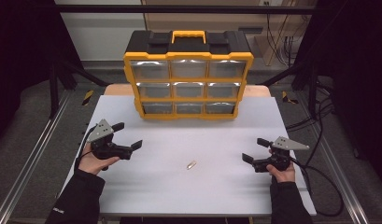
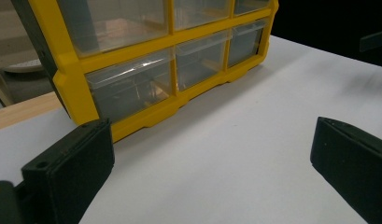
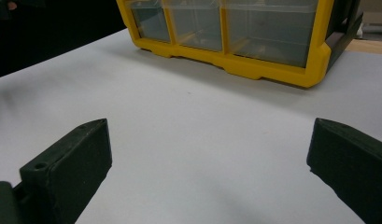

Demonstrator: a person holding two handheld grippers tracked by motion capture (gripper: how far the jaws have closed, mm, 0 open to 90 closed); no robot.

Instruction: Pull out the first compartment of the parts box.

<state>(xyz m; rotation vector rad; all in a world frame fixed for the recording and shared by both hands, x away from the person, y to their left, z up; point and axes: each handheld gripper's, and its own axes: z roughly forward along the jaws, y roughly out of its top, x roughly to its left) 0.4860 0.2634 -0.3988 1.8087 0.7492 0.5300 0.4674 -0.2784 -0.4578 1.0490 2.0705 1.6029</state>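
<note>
While both hands rest on the white counter [image 1: 188,140], the left tool [image 1: 128,136] and right tool [image 1: 254,150] stand with jaws apart, holding nothing. Between them, slightly nearer the right tool, lies a small brass-coloured piece [image 1: 191,164], its long axis slanting toward the yellow drawer organiser [image 1: 188,84] at the counter's far edge.

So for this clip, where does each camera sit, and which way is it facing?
High view: above the person's side, looking forward and down at the table, organizer, small object; both hands, left gripper and right gripper show.
Left gripper view: on the left gripper, facing the organizer's lower left corner; jaws spread.
Right gripper view: on the right gripper, facing its lower right corner; jaws spread.
Shared: the organizer's bottom drawers.
</note>
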